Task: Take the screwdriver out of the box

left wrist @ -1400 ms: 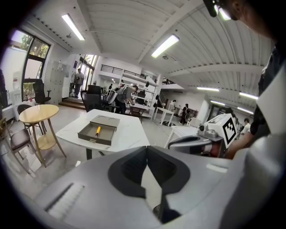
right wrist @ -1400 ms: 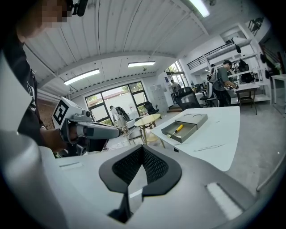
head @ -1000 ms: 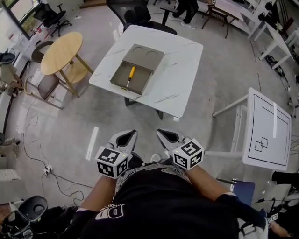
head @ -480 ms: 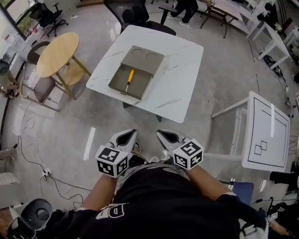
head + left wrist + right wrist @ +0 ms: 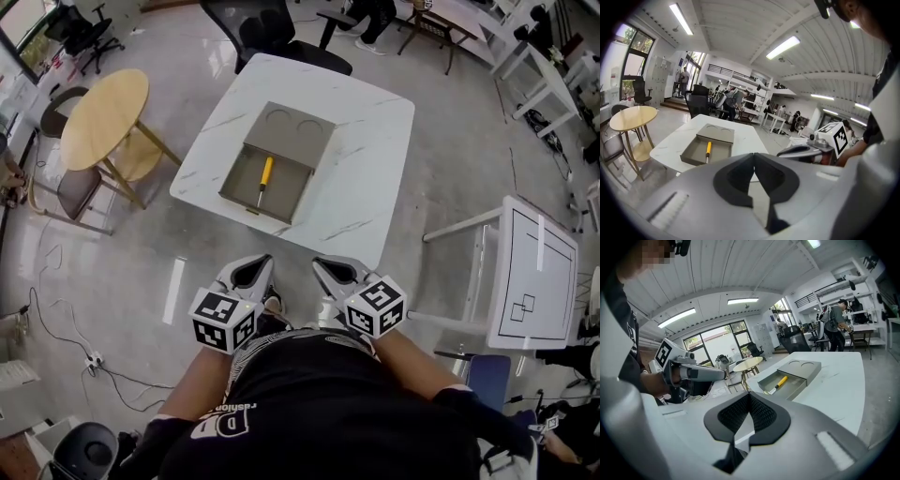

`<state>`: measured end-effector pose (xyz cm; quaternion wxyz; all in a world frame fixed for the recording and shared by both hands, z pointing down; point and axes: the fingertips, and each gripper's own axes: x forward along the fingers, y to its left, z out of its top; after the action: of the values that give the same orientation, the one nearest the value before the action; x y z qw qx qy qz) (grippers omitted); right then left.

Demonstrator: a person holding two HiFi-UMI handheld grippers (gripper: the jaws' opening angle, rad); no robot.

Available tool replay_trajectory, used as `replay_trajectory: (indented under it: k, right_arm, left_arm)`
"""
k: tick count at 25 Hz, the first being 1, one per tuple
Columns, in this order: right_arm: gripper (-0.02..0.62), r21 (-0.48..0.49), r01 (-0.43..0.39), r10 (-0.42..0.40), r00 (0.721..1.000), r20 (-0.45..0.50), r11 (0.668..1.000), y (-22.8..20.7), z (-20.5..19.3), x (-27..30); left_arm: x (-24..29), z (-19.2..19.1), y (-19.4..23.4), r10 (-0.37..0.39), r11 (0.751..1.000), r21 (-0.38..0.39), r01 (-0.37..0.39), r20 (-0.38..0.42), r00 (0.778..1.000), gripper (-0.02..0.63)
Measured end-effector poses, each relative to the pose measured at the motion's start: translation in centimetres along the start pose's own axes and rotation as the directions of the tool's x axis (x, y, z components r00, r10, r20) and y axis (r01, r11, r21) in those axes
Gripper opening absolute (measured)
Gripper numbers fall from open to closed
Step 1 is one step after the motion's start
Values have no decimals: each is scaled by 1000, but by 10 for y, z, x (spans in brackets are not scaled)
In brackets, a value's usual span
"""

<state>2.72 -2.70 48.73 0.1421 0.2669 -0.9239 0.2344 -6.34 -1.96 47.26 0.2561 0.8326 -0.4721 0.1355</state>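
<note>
Left tool [image 5: 267,260], right tool [image 5: 317,262] closed; screwdriver [image 5: 265,178] well ahead.

black chair [image 5: 267,30]: cut off by top edge | screwdriver [image 5: 266,172]: tip too small to tell

The screwdriver [image 5: 265,178] is lying in the near part of the box [image 5: 291,127], which is sitting on the table [image 5: 361,159], toward its left side. A round table [image 5: 103,117] is standing to the left, a chair [image 5: 272,28] behind and a side table [image 5: 539,277] to the right. The left gripper [image 5: 261,262] and right gripper [image 5: 320,263] are hanging side by side before the table, well apart from the box.
</note>
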Motion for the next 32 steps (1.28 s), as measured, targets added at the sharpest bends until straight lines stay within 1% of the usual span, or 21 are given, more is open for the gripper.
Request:
replay_trajectory:
  k: [9,12,18,24,29,32]
  right_arm:
    - [-5,-22,16,-17,1000,-16,1000,-16,44,64]
    - [-5,-21,43,-44,999,-17,999,-24,58,78]
    - [-5,-5,92,-92,996,-4,996,-37,82,109]
    - [-5,4,124,-124,992,7,992,-42,97,136]
    - [-5,25,161,-161,987,-9,987,-45,90,143]
    - [-5,40,185,-185,983,-20,982,-51,86,140]
  left_arm:
    - [24,44,68,-20,1000,4,20,14,1000,58]
    - [33,57,84,-46,999,8,45,8,999,58]
    - [45,82,113,-100,994,47,100,0,995,58]
    - [56,86,142,-134,989,53,136,-33,990,58]
    - [67,81,155,-159,986,47,163,-70,985,58]
    - [75,80,156,-178,982,40,182,-84,980,58]
